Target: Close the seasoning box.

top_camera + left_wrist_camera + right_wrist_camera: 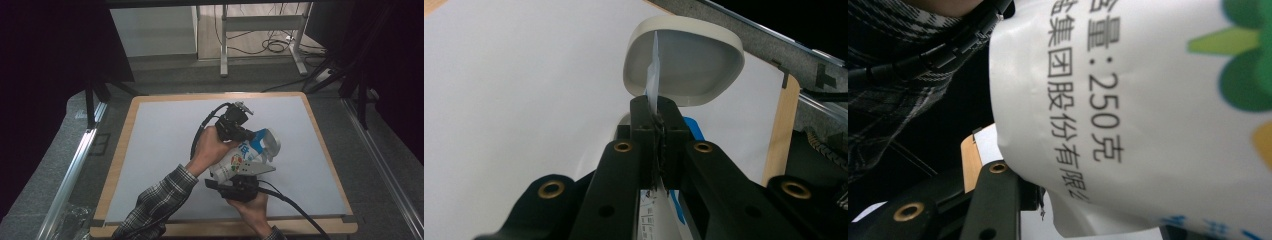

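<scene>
Table (pixel 160 150): pale grey-white mat, light wood rim. Grey floor (pixel 165 75) around; metal frame legs (pixel 224 45) and cables at 12 o'clock; dark curtains at 9 and 3.

Pouch (pixel 245 152) held above table centre, white with blue and green print; reads "250克", more Chinese characters.

Left hand-held gripper (pixel 656 117) clamped tight on pouch's thin edge. Right hand-held gripper (pixel 240 172) at pouch's 6 o'clock, part open, grip unclear.

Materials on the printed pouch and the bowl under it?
Pouch: looks like glossy plastic film, shown by soft creases, sheen and a thin flat edge pinched shut in the left gripper. Bowl: smooth, matte off-white with a thick rounded rim; ceramic or plastic, can't tell.
</scene>
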`<state>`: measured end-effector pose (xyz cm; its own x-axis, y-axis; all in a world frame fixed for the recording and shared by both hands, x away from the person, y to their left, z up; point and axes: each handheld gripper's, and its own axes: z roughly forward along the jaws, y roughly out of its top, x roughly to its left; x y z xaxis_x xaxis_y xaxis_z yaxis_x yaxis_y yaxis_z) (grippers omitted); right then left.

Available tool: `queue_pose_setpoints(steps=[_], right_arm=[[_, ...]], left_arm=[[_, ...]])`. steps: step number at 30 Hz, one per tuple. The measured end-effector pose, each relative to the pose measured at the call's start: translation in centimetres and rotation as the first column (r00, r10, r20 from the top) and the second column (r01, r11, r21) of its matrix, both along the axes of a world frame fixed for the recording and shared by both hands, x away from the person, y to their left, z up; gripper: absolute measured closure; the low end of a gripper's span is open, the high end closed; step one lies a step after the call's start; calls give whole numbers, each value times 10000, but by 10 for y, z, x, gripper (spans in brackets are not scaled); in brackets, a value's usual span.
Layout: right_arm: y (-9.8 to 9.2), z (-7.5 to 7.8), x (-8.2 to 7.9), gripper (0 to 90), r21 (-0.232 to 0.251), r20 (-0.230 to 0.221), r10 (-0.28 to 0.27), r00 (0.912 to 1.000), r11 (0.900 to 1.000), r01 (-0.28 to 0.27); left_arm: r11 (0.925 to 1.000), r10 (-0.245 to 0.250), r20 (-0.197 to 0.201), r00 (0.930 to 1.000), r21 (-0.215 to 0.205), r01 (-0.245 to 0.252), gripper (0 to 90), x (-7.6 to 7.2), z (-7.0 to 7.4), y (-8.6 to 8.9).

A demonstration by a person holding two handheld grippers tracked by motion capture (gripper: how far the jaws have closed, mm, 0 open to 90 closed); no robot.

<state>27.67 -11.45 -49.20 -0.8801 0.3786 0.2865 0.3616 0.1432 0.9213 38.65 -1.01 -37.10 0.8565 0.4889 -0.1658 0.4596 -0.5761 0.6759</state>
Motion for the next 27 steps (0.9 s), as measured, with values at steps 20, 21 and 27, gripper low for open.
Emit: queue_pose_setpoints(steps=[20, 21, 27], right_arm=[[2, -9, 1, 592, -669, 200, -253, 9995, 9974, 266], [2, -9, 1, 592, -703, 190, -261, 9995, 9972, 273], [1, -15, 5, 591, -835, -75, -289, 9996, 9961, 282]], left_arm=[[9994, 82, -119, 9999, -348, -86, 882, -5, 0, 10], [9993, 79, -129, 9999, -355, -83, 882, -5, 0, 11], [9987, 113, -191, 9998, -485, -122, 883, -6, 0, 15]])
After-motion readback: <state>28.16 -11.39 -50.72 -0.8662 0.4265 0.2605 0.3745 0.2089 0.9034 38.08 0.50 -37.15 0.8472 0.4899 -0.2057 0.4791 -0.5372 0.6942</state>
